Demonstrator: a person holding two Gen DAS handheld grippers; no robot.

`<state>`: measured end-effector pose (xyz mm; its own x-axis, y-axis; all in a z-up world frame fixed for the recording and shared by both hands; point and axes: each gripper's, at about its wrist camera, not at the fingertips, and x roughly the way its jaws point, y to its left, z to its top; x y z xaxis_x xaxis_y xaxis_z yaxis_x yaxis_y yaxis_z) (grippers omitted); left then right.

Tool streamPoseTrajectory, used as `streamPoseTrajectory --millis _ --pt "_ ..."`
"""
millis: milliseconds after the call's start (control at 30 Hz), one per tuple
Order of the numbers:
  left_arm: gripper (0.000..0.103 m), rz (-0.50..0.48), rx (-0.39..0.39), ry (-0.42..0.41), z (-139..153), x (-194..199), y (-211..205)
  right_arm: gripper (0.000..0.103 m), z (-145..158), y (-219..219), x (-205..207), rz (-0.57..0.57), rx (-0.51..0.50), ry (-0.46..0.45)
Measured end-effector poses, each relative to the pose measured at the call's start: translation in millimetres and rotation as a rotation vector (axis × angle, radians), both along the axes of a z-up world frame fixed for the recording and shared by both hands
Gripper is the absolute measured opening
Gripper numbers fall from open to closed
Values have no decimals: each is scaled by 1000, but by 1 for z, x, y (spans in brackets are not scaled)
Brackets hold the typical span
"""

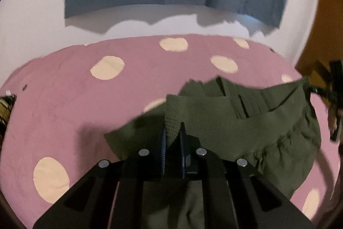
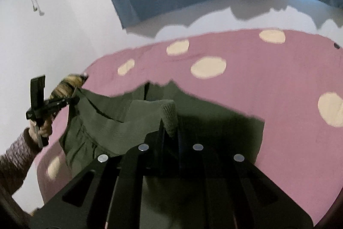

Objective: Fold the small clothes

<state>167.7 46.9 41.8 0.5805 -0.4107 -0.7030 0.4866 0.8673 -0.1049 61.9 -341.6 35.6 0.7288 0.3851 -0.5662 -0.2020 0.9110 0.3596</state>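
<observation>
I am holding the olive green garment (image 1: 246, 121) lifted over the pink spotted bedcover (image 1: 64, 100), left gripper (image 1: 172, 134) and right gripper (image 2: 170, 132) each clenched on a waistband corner, so I judge the fold is starting and next needs both corners carried evenly across.

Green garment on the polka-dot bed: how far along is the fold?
Done: both tools have a grip. The left tool and right tool are each shut on a ribbed waistband corner of the olive-green garment. In hand: it is lifted and spread between them over the pink polka-dot bedspread. Left: no finished fold shows; it still needs laying flat and folding.
</observation>
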Motion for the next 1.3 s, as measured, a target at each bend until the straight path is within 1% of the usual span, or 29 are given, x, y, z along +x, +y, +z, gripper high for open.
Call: streamPoseTrajectory --millis 100,200,333,467,667,933,1033,1133,1200,1267,1300 --pt "11 62 -8 28 -5 26 -4 9 4 -8 29 -27 36 9" --pt "11 113 13 54 -18 50 -11 9 -5 -9 59 -57 35 44" --pt "11 188 44 112 -45 80 -16 8 -34 -10 98 -104 23 131" --pt "11 234 67 154 -69 95 -15 8 -68 -17 117 -136 52 207" --pt "12 248 85 166 -90 97 -14 8 -98 -24 125 -155 95 269" --pt "12 255 80 169 -103 101 -13 8 -118 -34 130 -168 174 311" --pt "13 255 83 156 -107 101 -13 8 -121 -38 131 -171 219 319" --pt "13 252 85 158 -105 103 -14 8 -120 -38 132 -177 220 326" --pt "16 248 67 161 -101 104 -12 10 -116 -39 131 -186 230 322" --pt "18 250 28 171 -93 101 -5 15 -111 -40 128 -194 236 311" --pt "22 257 14 165 -86 96 -1 17 -105 -42 123 -207 244 299"
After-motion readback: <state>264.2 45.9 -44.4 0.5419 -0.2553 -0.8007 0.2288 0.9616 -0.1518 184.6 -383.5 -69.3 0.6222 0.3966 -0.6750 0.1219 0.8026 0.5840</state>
